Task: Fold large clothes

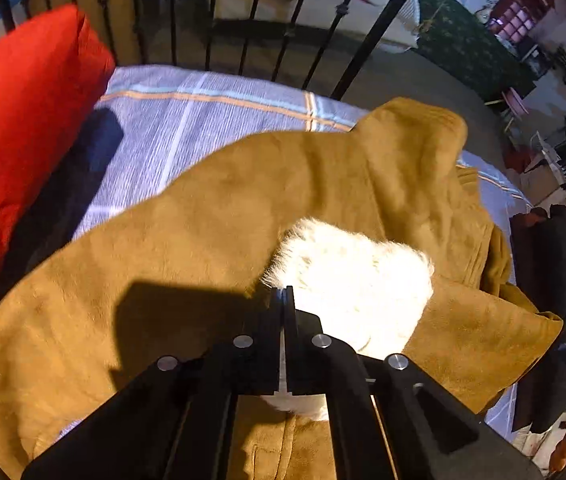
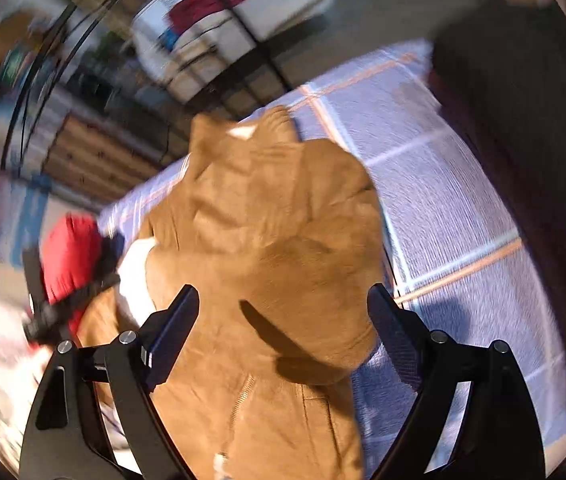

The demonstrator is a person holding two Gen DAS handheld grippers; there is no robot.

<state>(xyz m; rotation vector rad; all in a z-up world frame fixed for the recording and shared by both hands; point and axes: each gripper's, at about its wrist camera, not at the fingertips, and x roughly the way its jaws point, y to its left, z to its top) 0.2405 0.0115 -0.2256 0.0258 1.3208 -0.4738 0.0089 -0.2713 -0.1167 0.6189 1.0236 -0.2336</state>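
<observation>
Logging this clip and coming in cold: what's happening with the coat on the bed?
A person with a handheld gripper in each hand is folding a tan suede coat with white fleece lining on a checked lilac bedspread. The left gripper is shut at the lining's edge, apparently pinching the coat. The right gripper is open above the bunched coat, holding nothing; its view is motion-blurred. A red pillow lies beside the coat. The fold looks only partly done.

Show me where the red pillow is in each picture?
Left wrist view: the red pillow fills the left edge, lying on the checked blanket beside the brown coat.
Right wrist view: the red pillow is small, at the middle left, partly behind a black strap.
Shared landmark: the brown coat lies in the middle of both pictures.
</observation>
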